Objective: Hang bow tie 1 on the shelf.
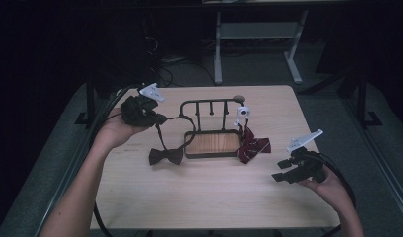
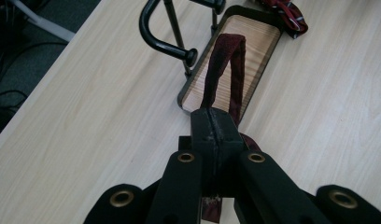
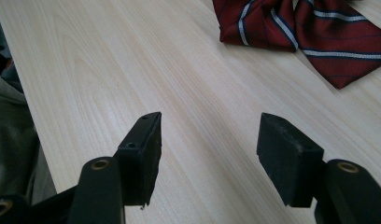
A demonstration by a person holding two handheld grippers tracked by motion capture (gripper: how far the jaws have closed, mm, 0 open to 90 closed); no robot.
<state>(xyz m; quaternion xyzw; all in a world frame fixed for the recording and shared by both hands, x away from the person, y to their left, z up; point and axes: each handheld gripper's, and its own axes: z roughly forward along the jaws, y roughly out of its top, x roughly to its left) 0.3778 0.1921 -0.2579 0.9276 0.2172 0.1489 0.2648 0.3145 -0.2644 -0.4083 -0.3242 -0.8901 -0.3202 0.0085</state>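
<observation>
Left tongs (image 1: 157,119) are clamped on the dark bow tie's strap (image 2: 223,70), which runs long toward the hanger rack (image 1: 209,106) just beyond; the bow (image 1: 165,156) rests on the bench (image 1: 199,197). Right tongs (image 1: 283,170) hang apart, empty, farther away by the striped red bow tie (image 1: 253,146).

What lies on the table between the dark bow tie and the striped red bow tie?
The rack's wooden tray lies between the dark bow tie and the striped red bow tie, as the high view shows.
</observation>
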